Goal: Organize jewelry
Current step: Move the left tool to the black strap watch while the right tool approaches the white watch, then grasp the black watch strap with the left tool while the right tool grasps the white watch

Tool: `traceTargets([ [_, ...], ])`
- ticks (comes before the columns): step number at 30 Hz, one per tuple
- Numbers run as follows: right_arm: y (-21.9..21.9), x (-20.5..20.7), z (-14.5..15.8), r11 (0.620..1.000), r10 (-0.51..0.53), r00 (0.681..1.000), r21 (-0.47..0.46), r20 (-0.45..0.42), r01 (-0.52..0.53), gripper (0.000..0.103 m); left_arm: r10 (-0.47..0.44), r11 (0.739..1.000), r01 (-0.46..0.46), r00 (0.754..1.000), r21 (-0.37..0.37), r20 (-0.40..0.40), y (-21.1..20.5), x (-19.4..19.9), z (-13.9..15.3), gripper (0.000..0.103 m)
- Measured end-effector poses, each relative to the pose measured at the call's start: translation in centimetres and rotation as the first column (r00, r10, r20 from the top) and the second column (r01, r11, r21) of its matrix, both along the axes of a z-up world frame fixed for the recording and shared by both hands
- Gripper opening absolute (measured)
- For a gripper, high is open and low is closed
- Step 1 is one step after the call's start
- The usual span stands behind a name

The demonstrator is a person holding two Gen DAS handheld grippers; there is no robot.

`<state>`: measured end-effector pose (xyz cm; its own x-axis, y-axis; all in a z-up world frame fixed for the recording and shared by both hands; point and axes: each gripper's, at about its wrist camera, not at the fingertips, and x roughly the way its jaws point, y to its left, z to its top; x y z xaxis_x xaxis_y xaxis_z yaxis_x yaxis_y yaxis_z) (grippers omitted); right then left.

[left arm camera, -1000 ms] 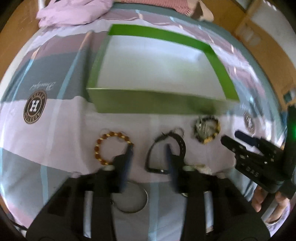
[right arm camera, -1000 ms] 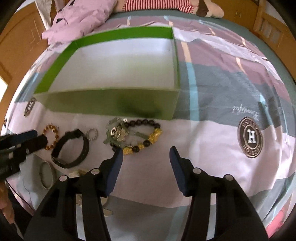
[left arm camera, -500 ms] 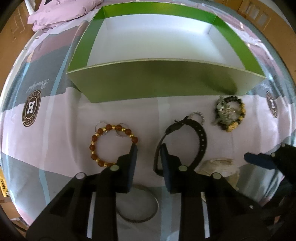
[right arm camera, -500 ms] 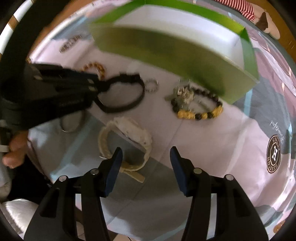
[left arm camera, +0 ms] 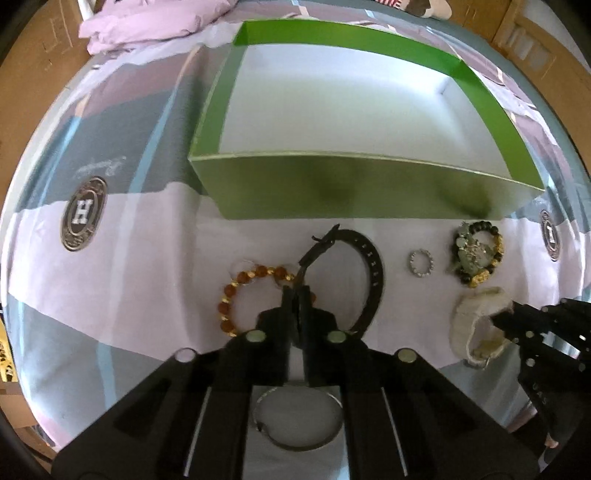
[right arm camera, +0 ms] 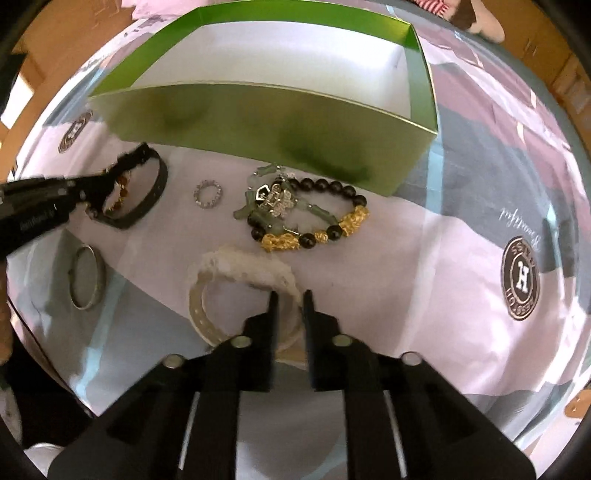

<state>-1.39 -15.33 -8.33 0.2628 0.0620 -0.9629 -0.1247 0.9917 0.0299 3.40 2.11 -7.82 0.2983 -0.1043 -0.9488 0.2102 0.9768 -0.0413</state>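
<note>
My left gripper [left arm camera: 295, 293] is shut on the strap of the black leather bracelet [left arm camera: 371, 266], which lies just in front of the green box [left arm camera: 369, 192]. In the right wrist view the left gripper [right arm camera: 107, 184] holds the same black leather bracelet [right arm camera: 157, 188]. My right gripper [right arm camera: 290, 301] is shut on the band of the cream white bracelet [right arm camera: 240, 266]. The left wrist view shows its tip [left arm camera: 504, 317] at that white bracelet [left arm camera: 476, 317]. The green box [right arm camera: 258, 122] has a white, empty inside.
On the patterned bedsheet lie an amber bead bracelet [left arm camera: 236, 291], a small silver ring [right arm camera: 208, 194], a black-and-gold bead bracelet with green charms [right arm camera: 325, 218] and a silver bangle [right arm camera: 86, 280]. A lilac pillow [left arm camera: 155, 22] lies behind the box.
Both grippers went from open to shut. The left closed on the black bracelet's strap. The right swung down over the white bracelet and closed on its band.
</note>
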Motion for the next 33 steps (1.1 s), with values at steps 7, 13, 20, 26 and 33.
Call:
traceTargets([
  [7,-0.5,-0.1,-0.2,1.000,-0.005,1.000,-0.023,-0.006,0.005,0.035,-0.047,0.998,0.046,0.999,0.048,0.015,-1.4,-0.6,-0.4,0.024],
  [13,0.1,1.1,-1.0,1.000,-0.008,1.000,-0.005,-0.005,0.008,0.031,-0.053,0.998,0.052,0.999,0.040,0.008,-1.8,-0.4,-0.8,0.024],
  [20,1.3,0.6,-0.6,1.000,0.016,1.000,0.005,0.018,-0.016,0.018,-0.055,0.998,0.053,0.998,0.040,0.033,-1.7,-0.5,-0.5,0.005],
  [26,0.9,-0.5,0.9,0.999,0.028,0.998,0.025,0.064,-0.029,0.017,-0.061,0.997,0.057,0.996,0.051,0.072,-1.8,-0.7,0.3,0.005],
  [33,0.6,-0.5,1.4,0.999,0.031,0.995,0.041,0.092,-0.035,0.018,-0.056,0.997,0.048,0.989,0.062,0.135,-1.8,-1.1,1.5,0.005],
])
